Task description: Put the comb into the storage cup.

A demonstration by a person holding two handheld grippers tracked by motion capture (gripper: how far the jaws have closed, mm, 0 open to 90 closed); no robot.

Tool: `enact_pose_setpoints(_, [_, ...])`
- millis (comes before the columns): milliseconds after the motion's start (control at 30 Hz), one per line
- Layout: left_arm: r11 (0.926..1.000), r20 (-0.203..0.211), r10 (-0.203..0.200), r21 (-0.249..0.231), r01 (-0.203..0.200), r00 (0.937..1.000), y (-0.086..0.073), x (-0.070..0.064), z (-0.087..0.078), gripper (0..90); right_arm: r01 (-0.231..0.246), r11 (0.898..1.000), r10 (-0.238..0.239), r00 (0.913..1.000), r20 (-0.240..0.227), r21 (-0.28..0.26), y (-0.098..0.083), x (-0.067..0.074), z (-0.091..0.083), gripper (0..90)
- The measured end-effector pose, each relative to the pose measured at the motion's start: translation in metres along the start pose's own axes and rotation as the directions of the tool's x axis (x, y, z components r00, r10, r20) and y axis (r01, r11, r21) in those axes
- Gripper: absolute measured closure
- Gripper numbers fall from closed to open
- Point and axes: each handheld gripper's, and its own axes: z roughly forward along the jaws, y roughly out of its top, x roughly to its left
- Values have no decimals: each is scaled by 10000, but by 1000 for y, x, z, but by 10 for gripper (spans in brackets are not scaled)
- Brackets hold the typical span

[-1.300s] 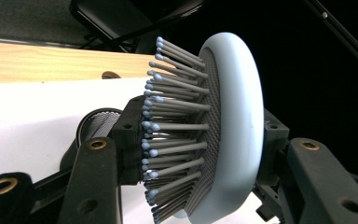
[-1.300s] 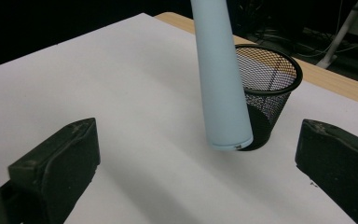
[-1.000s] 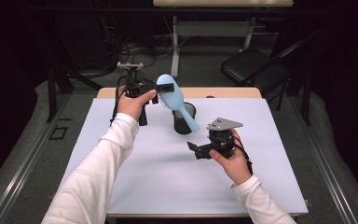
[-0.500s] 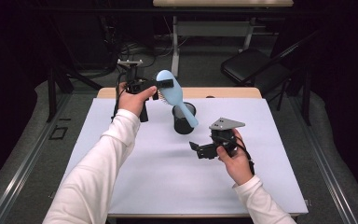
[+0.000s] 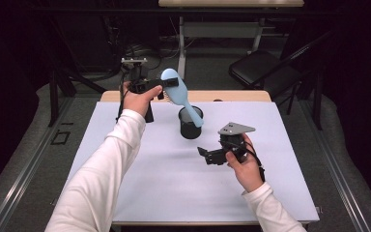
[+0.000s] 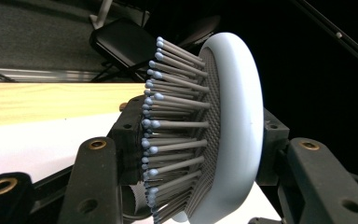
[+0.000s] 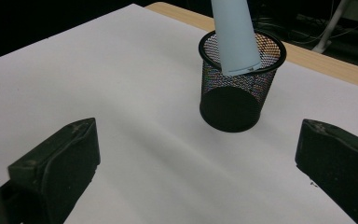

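Above the far left of the white table (image 5: 125, 183), left gripper (image 5: 166, 86) clamped on the head of a light blue hairbrush (image 5: 176, 89), one jaw against the smooth back, the other among the bristles. Brush tilted, handle slanting down with its tip over the rim of a black mesh cup (image 7: 235, 88) standing upright mid-table. Nearer and to the right, right gripper (image 5: 204, 155) held low over the bare surface, jaws wide apart, aimed toward the cup.
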Motion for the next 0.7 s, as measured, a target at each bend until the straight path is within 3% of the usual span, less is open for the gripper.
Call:
enact_pose_setpoints(367, [9996, -345, 170, -216, -177, 9993, 8, -1, 2, 496, -62, 10000, 62, 10000, 24, -45, 0, -2, -2, 0])
enact_pose_setpoints(700, [9979, -704, 559, -277, -580, 9960, 10, -4, 6, 496, -63, 10000, 63, 10000, -19, -38, 0, -2, -2, 0])
